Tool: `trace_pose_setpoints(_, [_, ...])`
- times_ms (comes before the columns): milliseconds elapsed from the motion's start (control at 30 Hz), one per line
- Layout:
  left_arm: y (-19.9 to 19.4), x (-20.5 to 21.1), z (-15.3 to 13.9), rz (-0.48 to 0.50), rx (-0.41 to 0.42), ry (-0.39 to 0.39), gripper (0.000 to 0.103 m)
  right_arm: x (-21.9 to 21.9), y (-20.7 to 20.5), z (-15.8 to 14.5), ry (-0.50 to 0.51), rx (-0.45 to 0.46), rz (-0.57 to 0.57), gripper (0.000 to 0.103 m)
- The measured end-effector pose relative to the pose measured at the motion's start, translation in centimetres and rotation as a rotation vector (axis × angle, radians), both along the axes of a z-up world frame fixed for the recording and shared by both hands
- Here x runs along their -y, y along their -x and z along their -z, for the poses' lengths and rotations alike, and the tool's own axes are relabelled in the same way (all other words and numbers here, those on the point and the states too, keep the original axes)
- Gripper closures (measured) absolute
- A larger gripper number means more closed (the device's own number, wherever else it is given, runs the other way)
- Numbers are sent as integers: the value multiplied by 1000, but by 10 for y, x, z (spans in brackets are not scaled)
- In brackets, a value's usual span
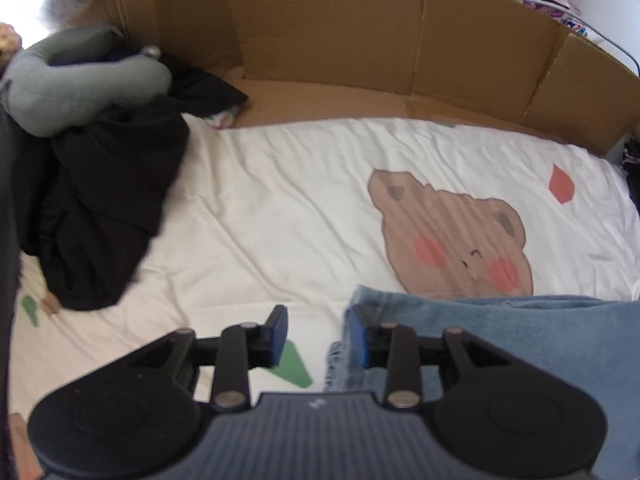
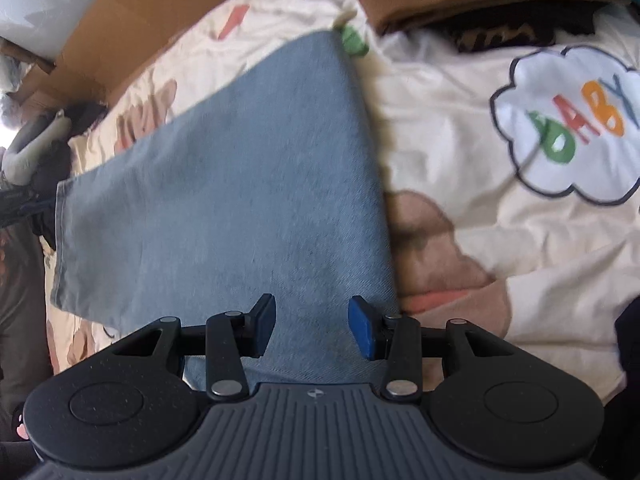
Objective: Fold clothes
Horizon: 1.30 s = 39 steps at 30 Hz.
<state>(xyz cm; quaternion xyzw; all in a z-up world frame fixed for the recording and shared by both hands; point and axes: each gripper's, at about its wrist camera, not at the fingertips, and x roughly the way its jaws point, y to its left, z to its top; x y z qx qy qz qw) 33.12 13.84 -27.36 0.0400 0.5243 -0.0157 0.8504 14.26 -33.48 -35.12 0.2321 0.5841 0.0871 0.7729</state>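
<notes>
Hovering released, the left gripper point(image 1: 316, 334) and right gripper point(image 2: 312, 326) should pinch the flat pale-blue denim garment's point(image 2: 224, 168) edges, at 3 o'clock of the left gripper, evenly.

Left wrist view: low over the bedsheet point(image 1: 280, 208), facing the cardboard wall point(image 1: 328, 40) ahead of the fingers. Right wrist view: close above the blue denim garment point(image 2: 224, 184), facing along it. Shared: garment, sheet, cardboard, dark clothes pile point(image 1: 104, 208).

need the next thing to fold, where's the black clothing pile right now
In the left wrist view the black clothing pile lies at the far left of the white bedsheet, under a grey neck pillow and near the cardboard wall.
</notes>
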Motion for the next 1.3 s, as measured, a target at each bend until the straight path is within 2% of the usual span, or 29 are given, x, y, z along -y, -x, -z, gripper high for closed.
trace_pose_setpoints(100, [8, 1, -10, 24, 10, 0, 66, 3, -2, -1, 1, 12, 3, 58])
trace_pose_setpoints(200, [17, 5, -19, 55, 20, 20, 67, 5, -3, -2, 1, 18, 2, 70])
trace_pose_setpoints(300, [26, 14, -22, 94, 17, 60, 72, 3, -3, -1, 3, 11, -13, 74])
trace_pose_setpoints(367, [32, 17, -17, 97, -11, 115, 73, 0, -1, -1, 12, 6, -30, 76])
trace_pose_setpoints(400, [35, 18, -14, 98, -26, 143, 77, 0, 1, -2, 18, 1, -41, 77])
trace_pose_setpoints(533, [44, 29, 14, 134, -97, 102, 80, 0, 7, -3, 42, -21, -81, 80])
trace_pose_setpoints(700, [40, 23, 44, 83, -138, 66, 82, -3, 13, 7, 65, -48, -105, 80])
trace_pose_setpoints(933, [22, 21, 70, 37, -143, 32, 100, -14, 10, 21, 81, -71, -132, 80])
trace_pose_setpoints(1100, [16, 21, 71, 48, -159, 35, 100, -15, 9, 19, 84, -85, -137, 82])
trace_pose_setpoints(1300, [32, 12, 40, 68, -142, 59, 97, -8, 14, 3, 57, -58, -109, 82])
